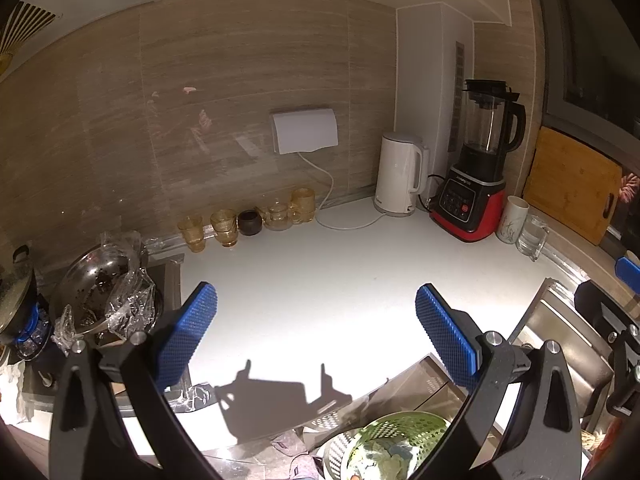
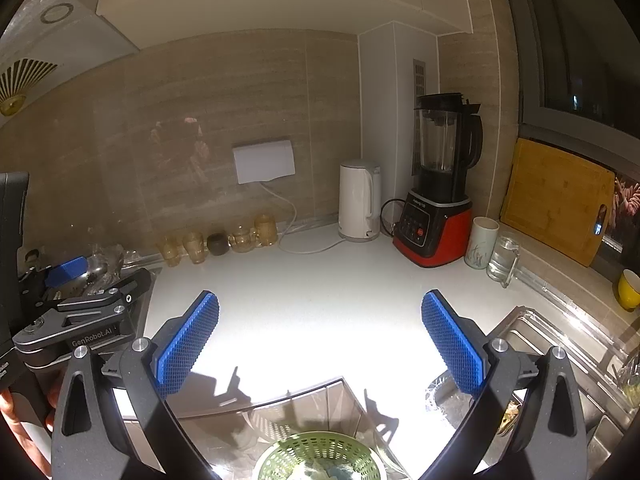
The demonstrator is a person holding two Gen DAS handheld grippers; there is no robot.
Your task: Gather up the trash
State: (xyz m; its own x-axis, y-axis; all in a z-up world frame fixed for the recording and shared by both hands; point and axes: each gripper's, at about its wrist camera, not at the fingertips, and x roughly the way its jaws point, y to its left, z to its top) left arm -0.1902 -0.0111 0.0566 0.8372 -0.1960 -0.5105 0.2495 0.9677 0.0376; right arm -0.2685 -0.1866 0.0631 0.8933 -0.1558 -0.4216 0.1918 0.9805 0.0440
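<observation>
Both grippers, left (image 1: 316,328) and right (image 2: 320,332), hover over the counter (image 1: 320,272) with jaws wide apart, holding nothing. Likely trash: crumpled plastic wrap (image 1: 128,304) in the steel bowl (image 1: 86,280), far left by the stove. Risks: thin film slips the pads or drags the bowl along; glass cups (image 1: 224,226) near the reach path could tip.
</observation>
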